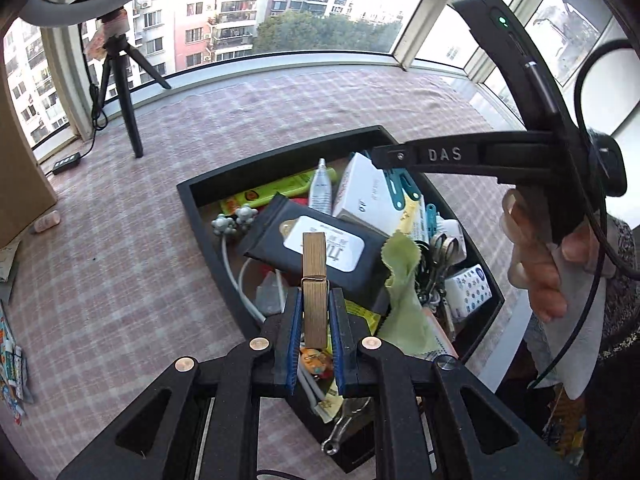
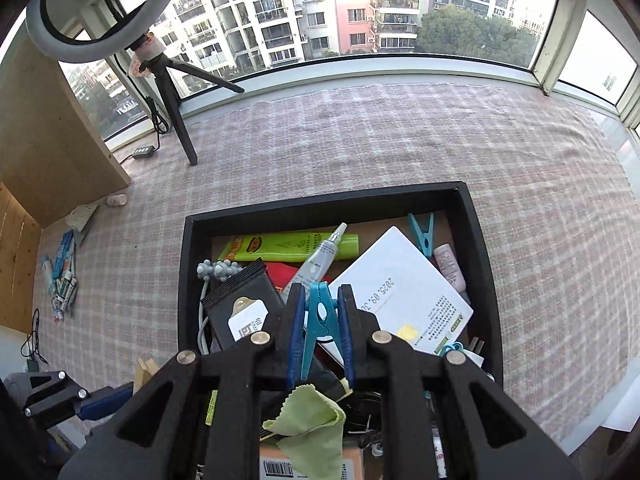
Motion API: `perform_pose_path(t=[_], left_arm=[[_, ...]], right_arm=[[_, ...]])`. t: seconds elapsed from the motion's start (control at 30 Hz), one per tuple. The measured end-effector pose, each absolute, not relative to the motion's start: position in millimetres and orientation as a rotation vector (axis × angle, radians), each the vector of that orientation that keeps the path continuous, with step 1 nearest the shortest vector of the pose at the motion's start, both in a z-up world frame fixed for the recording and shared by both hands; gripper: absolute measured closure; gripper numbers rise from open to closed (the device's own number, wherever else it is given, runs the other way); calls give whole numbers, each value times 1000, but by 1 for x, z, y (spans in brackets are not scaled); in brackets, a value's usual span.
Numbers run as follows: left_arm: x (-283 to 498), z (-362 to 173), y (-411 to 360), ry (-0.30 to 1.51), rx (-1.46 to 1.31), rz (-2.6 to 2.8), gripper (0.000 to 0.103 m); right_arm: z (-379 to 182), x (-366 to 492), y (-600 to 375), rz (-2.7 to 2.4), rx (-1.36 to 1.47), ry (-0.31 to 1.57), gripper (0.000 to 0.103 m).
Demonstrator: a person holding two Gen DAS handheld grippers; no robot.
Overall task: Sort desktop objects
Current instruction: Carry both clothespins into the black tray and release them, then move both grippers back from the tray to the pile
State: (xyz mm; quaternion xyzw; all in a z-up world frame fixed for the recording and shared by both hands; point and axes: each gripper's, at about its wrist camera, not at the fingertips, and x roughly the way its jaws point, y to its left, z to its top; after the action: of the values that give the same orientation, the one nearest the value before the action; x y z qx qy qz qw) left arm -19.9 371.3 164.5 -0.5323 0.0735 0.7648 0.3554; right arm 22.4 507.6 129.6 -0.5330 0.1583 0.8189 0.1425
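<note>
Both wrist views close above black tray (image 1: 280, 152), facing window.

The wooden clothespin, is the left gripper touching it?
Touching. In the left wrist view, the left gripper has both blue pads pressed against the sides of the wooden clothespin, which stands upright above the black tray.

Much of the black tray (image 2: 478, 240) is covered: in the right wrist view its near wall and near contents lie behind the right gripper (image 2: 320, 332), whose arms also hide the lower end of the blue clothespin (image 2: 318, 328). The green cloth (image 2: 312, 428) inside the tray covers part of a barcoded carton (image 2: 280, 468), itself cut by the bottom edge. Print on the white card (image 2: 404, 292) in the tray is too small to read. In the left wrist view the tray's near corner sits behind the left gripper (image 1: 315, 312), and the wooden clothespin (image 1: 314, 280) masks the black pouch's (image 1: 312, 248) label.
</note>
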Motion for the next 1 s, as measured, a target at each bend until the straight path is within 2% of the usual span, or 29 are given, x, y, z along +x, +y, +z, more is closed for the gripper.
perform_pose_path(t=[0.23,0.27,0.3,0.33,0.57,1.0], left_arm=[[6,169,409,201,-1345,1877,88],[7,168,412,204,-1352,1867,82],[7,168,413,210,-1360,1865,63],[9,168,413,209,-1350,1878,57],[3,165,397,233,-1356,1952,60],[-21,162,315,129,-1433,2127,60]], right_arm=[[132,29,524,2364,-1507,507,86],[131,29,526,2359,-1510,518,83],[131,29,527,2349,-1512,526,75],[132,30,527,2347,-1502,530,73],[136,30,521,2366,-1468,518,71],[139,28,479,2439,-1463,481,68]])
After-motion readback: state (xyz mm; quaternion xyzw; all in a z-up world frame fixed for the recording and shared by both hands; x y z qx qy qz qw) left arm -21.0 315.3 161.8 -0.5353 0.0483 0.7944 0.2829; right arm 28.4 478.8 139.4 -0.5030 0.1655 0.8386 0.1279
